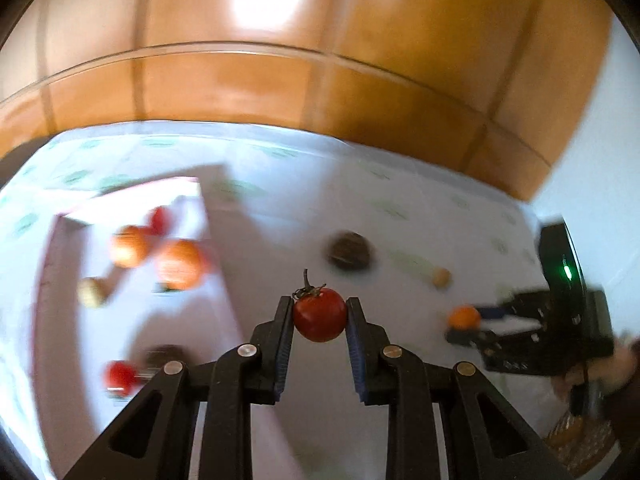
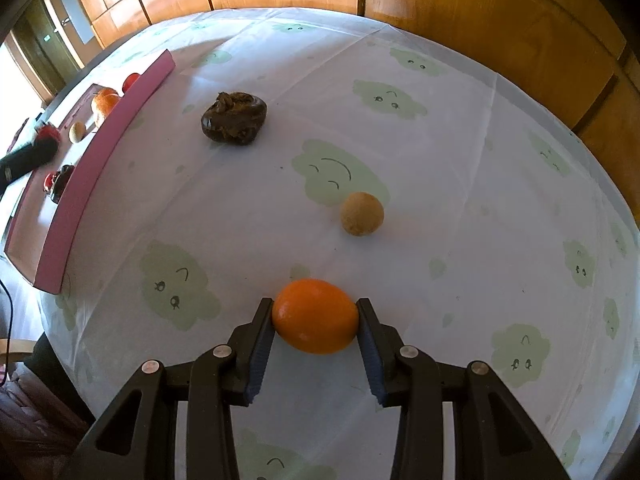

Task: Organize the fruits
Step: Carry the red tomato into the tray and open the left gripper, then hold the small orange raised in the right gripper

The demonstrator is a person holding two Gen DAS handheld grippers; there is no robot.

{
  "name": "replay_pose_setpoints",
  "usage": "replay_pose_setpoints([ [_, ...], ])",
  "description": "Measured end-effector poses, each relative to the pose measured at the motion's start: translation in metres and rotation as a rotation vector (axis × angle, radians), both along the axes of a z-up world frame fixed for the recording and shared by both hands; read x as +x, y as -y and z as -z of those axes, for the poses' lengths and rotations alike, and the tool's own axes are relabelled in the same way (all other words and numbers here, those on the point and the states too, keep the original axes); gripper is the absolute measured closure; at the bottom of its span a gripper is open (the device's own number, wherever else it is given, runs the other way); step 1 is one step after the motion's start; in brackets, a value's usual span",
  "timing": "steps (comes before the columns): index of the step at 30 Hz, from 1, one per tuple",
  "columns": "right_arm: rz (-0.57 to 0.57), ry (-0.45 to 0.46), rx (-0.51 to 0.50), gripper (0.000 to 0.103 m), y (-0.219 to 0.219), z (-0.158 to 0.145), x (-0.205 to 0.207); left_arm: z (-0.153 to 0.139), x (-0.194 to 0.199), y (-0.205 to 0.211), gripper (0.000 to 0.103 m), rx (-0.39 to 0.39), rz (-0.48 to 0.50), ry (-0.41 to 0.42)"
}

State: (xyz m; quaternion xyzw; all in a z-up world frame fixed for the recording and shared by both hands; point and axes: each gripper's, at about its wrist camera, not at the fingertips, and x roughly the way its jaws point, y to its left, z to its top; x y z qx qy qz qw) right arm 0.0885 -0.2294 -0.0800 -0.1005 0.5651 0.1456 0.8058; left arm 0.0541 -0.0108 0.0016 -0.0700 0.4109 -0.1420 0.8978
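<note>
My left gripper (image 1: 319, 307) is shut on a small red tomato (image 1: 319, 314) with a green stem, held in the air over the pink tray (image 1: 56, 264). The rest of that view is blurred. The tray holds two oranges (image 1: 179, 264), red tomatoes (image 1: 119, 376), a tan ball and a dark fruit. My right gripper (image 2: 315, 310) is shut on a small orange fruit (image 2: 315, 315) low over the tablecloth. In the right wrist view the left gripper (image 2: 38, 152) shows at the far left above the tray (image 2: 100, 148). A dark wrinkled fruit (image 2: 234, 123) and a tan round fruit (image 2: 361, 214) lie on the cloth.
A white tablecloth (image 2: 460, 184) with green cloud faces covers the round table. Wooden cabinet panels (image 2: 440, 4) stand behind it. A person's hand (image 1: 592, 364) shows at the right edge of the left wrist view. A dark cable (image 2: 8, 320) hangs at the table's left edge.
</note>
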Motion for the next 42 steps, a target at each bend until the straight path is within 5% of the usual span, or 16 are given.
replay_pose_setpoints([
  [11, 0.001, 0.001, -0.002, 0.062, -0.002, 0.002, 0.001, 0.044, 0.011, -0.13, 0.077, -0.071, -0.342, -0.187],
  [25, 0.002, 0.001, -0.003, 0.062, -0.002, 0.003, 0.001, 0.062, 0.034, -0.137, 0.077, -0.006, -0.382, -0.22],
  [33, 0.016, -0.014, 0.014, 0.062, 0.003, 0.003, 0.004, 0.049, 0.022, -0.132, 0.061, 0.111, -0.425, -0.153],
  [42, 0.028, -0.018, 0.013, 0.062, 0.008, 0.003, 0.011, 0.027, 0.004, -0.117, 0.047, 0.158, -0.432, -0.067],
])
